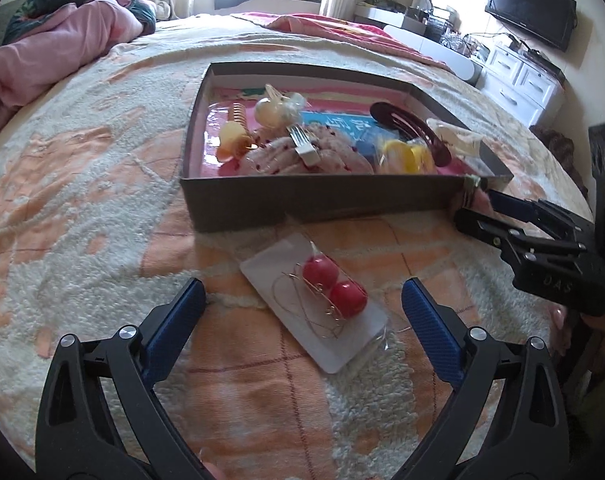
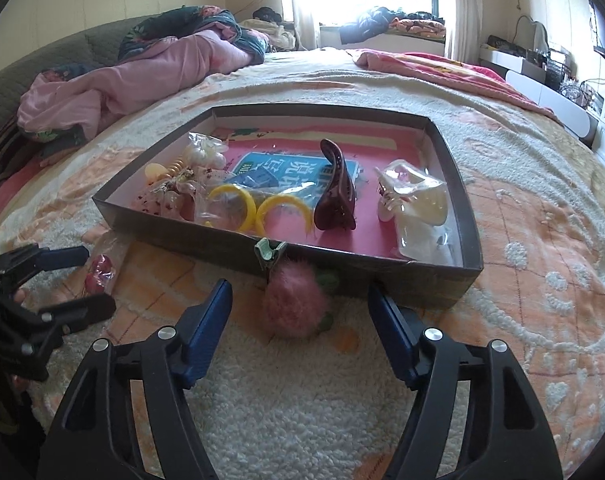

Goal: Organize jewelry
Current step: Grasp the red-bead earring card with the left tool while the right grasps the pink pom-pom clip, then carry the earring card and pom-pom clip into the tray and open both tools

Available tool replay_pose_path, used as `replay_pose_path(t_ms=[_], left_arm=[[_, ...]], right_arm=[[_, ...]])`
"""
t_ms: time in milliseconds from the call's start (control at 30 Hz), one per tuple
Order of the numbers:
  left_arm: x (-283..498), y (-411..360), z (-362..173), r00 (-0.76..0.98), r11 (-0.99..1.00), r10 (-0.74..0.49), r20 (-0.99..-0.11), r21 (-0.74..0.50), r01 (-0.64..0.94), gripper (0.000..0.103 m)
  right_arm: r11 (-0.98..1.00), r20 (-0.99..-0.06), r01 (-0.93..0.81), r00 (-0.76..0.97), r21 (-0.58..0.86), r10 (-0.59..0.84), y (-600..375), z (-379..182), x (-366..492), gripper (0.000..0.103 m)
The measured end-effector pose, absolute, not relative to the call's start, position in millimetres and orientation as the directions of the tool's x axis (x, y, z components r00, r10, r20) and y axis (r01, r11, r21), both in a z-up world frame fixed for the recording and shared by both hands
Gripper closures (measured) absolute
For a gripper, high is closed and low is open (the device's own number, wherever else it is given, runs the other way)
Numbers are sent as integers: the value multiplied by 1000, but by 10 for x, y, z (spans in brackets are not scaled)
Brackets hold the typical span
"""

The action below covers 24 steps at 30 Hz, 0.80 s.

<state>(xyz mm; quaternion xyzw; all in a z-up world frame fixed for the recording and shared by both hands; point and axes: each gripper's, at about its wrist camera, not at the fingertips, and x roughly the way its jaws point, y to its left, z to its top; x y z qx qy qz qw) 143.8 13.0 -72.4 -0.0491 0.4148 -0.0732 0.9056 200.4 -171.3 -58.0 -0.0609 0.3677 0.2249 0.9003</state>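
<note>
A shallow grey cardboard box (image 2: 468, 216) sits open on a bed covered by a cream and peach blanket (image 1: 82, 208); everything here is placed relative to that box.

Inside the box several pieces are already gathered. Toward its left end lie a yellow claw clip (image 1: 232, 138), a pearl-coloured piece in clear wrap (image 1: 270, 114) and a speckled pink scrunchie (image 1: 302, 156). Near the middle sit a pair of yellow hoops (image 2: 258, 206) in a clear bag and a dark maroon hair claw (image 2: 336, 188). At the right end is a clear and cream hair claw (image 2: 414, 196). They lie loosely, overlapping, with no visible sorting.

Two pieces remain outside, both on the blanket just in front of the box's near wall. One is a white card of red ball earrings (image 1: 322, 300) in clear wrap, in front of the left half of the wall. The other is a fluffy pink pom-pom clip (image 2: 296, 308), whose green clasp end leans against the wall near its middle.

The left hand-held gripper (image 1: 302, 312) hovers over the earring card with its blue fingers spread wide on either side, not touching it and gripping nothing. The right hand-held gripper (image 2: 298, 324) has its fingers either side of the pom-pom clip, released, with clear gaps between pads and fluff; it holds nothing.

Judging by this, most of the gathering is done. Lifting these two last pieces into the box appears to be what is left.
</note>
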Motion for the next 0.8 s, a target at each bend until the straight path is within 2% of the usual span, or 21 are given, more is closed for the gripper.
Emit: replay_pose_path(t_ms=[33,67,100,133,200,233,300,400,800], left_arm=[[1439,119,-733,647,986,-167,-744,-143,90,15],[1436,111,-736,649,987,-161,-744,-139,86,16],[1436,105,-732,651,987,-157,-742,-136,83,19],[1433,101,-731,653,988,-152,-742,-132,80,21],[1427,105,-722,657,990,-139,-741,-123,71,32],[1420,116,-711,661,990,-136,-738,-123,67,36],[1416,126,-690,663,990,-138,-736,-126,66,51],[1404,121,-673,662,988,-150,-735,-135,74,58],[1349,26,-554,669,979,-201,-715,-160,123,61]], right_arm=[[892,-691,-449,627,58,360,-1712,-590,2012,36],[893,-697,-447,621,59,357,-1706,-610,2027,42],[893,-705,-447,614,60,355,-1703,-632,2035,51],[892,-709,-448,609,62,356,-1692,-641,2044,57],[892,-712,-447,607,61,353,-1690,-660,2052,69],[890,-711,-451,605,65,358,-1688,-660,2047,70],[887,-708,-457,606,62,361,-1686,-654,2027,72],[882,-703,-467,605,66,373,-1692,-641,1989,72],[866,-682,-492,602,94,416,-1741,-504,1807,72]])
